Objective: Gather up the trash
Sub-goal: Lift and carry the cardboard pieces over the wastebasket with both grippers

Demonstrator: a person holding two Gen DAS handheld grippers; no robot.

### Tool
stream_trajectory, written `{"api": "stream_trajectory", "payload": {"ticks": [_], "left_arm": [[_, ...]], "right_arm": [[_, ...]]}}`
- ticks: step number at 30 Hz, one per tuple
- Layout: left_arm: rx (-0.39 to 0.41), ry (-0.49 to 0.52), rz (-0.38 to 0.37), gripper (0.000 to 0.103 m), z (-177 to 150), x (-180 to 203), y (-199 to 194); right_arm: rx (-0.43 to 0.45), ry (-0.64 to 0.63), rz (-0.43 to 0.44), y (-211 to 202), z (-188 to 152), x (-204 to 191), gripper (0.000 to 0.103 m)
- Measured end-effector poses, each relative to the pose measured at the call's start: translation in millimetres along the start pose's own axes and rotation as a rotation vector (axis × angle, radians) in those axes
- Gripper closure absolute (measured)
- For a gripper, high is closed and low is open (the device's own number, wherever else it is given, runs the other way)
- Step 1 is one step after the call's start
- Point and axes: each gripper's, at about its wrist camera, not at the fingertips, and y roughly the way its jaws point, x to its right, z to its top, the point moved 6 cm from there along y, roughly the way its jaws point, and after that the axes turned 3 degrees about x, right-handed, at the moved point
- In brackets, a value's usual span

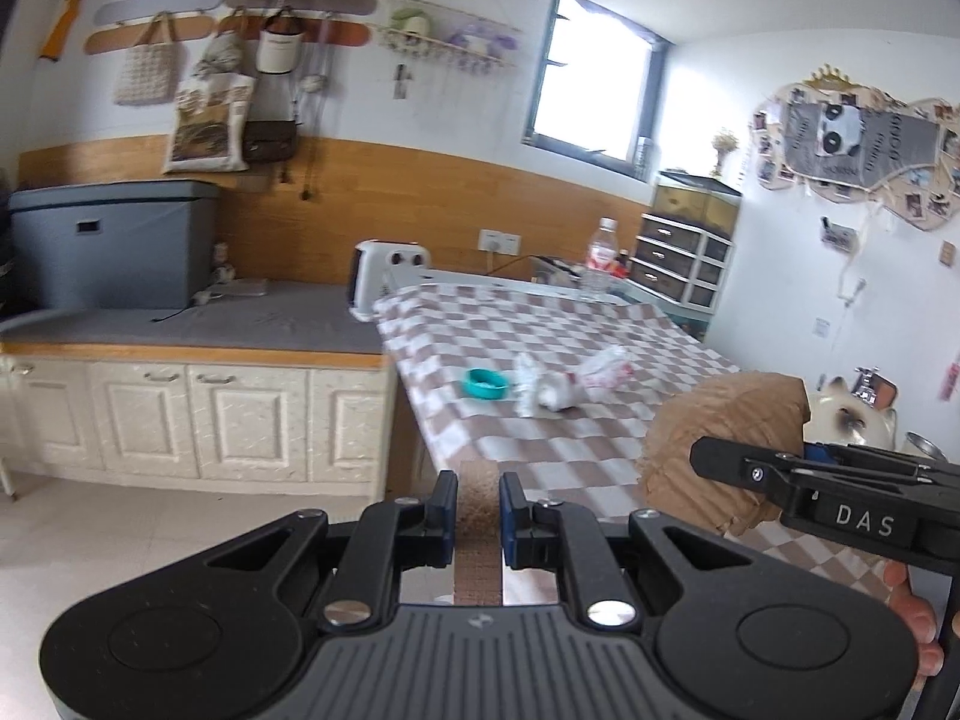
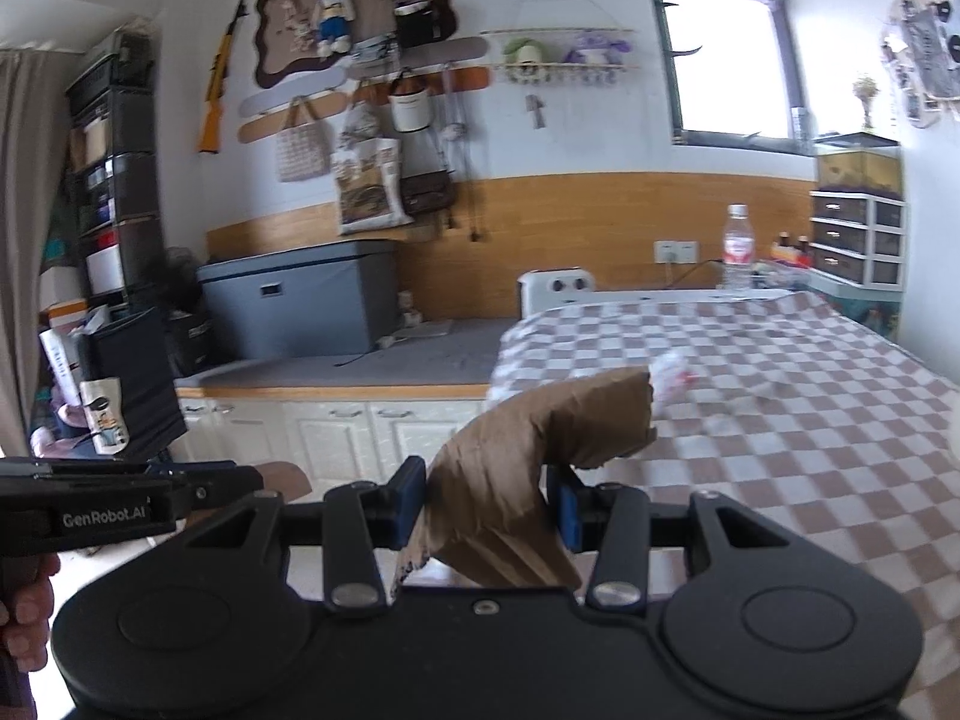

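Observation:
My right gripper is shut on a crumpled brown paper bag, held above the near edge of the checkered table; the bag also shows in the left wrist view. My left gripper is narrowly parted with nothing between its fingers, at the table's near corner. On the table lie crumpled white wrappers and a teal round lid. In the right wrist view one white wrapper peeks out behind the bag.
The checkered table carries a clear water bottle and a white heater at its far end. A grey-topped cabinet with a grey bin stands left. Drawer units stand far right. A cat sits behind the bag.

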Motion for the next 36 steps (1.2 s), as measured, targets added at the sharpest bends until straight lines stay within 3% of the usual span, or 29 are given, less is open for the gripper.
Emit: {"api": "stream_trajectory", "payload": {"ticks": [12, 20, 36], "left_arm": [[-0.027, -0.076, 0.117, 0.088, -15.2, -86.8, -20.7], [-0.085, -0.116, 0.166, 0.088, -32.8, -133.3, -6.0], [-0.349, -0.166, 0.177, 0.088, -86.3, -209.9, 78.8]], "right_arm": [[-0.085, -0.053, 0.119, 38.7, -20.6, -86.6, 0.058], [-0.178, -0.091, 0.167, 78.9, -44.2, -123.7, 0.058], [-0.515, -0.168, 0.228, 197.8, -112.9, -160.2, 0.057]]}}
